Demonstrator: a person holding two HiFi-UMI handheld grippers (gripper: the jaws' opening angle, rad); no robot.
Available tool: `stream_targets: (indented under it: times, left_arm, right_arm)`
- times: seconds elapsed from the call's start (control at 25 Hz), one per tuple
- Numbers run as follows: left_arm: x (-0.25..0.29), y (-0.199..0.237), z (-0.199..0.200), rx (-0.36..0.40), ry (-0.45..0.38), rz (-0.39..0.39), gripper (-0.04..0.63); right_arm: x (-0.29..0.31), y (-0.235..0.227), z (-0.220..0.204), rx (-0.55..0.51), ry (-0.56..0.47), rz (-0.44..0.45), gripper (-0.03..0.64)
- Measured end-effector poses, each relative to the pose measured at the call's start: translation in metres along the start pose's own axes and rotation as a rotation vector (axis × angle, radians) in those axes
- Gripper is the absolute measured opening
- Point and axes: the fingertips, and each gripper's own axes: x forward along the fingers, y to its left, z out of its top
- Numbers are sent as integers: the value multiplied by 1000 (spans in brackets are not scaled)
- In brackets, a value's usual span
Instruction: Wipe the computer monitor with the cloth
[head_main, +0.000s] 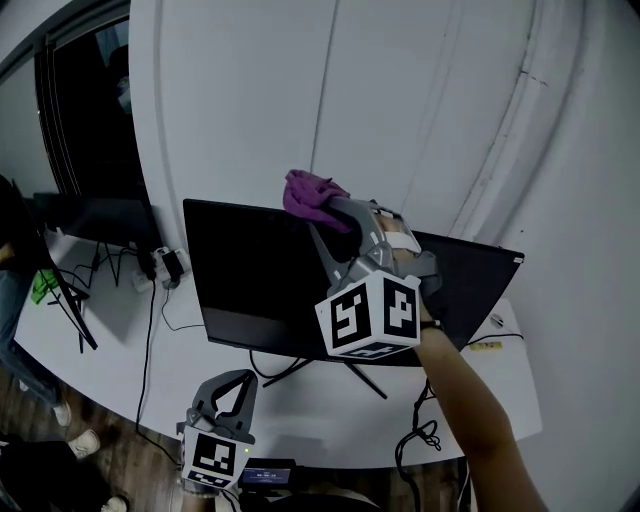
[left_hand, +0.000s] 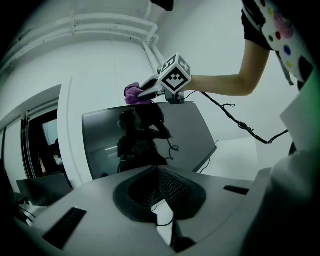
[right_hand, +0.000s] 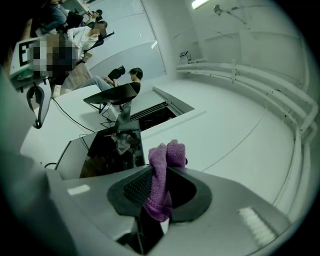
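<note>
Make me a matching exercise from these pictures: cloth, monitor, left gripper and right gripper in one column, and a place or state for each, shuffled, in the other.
Column one
1. cloth
2. monitor
3. left gripper
4. right gripper

Column two
A. held low near the front edge of the desk, jaws together, nothing between them
B. purple, bunched up
C. raised at the monitor's top edge, clamped on something
D. dark, standing on the white desk

Pairs: 1-B, 2-D, 3-A, 4-C
</note>
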Motion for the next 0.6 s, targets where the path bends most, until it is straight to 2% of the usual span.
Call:
stream_targets:
  times: [0.6]
  left_arm:
    - [26, -62, 26, 9, -22, -90, 6]
  right_arm:
    - [-77, -41, -92, 63, 148, -73, 91]
